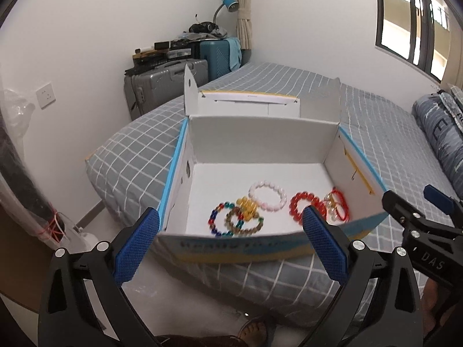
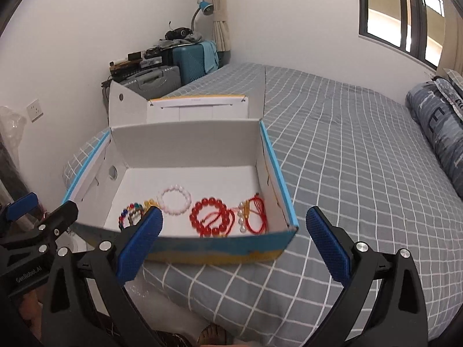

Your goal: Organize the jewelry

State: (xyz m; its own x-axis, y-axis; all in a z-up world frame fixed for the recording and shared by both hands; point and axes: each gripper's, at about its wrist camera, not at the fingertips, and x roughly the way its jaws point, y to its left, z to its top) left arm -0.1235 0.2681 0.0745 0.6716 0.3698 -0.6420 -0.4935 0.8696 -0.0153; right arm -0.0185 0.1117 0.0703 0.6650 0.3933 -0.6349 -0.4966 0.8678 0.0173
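left wrist view: the left gripper (image 1: 231,243) hangs before the near wall of the open box (image 1: 260,133) on the bed (image 1: 361,115), fingers spread, holding nothing. bracelets (image 1: 267,195) lie loose on the box floor. right wrist view: the right gripper (image 2: 234,243) is likewise spread and empty. bracelets already lie boxed; this fits either a finished gathering or a sorting to come.
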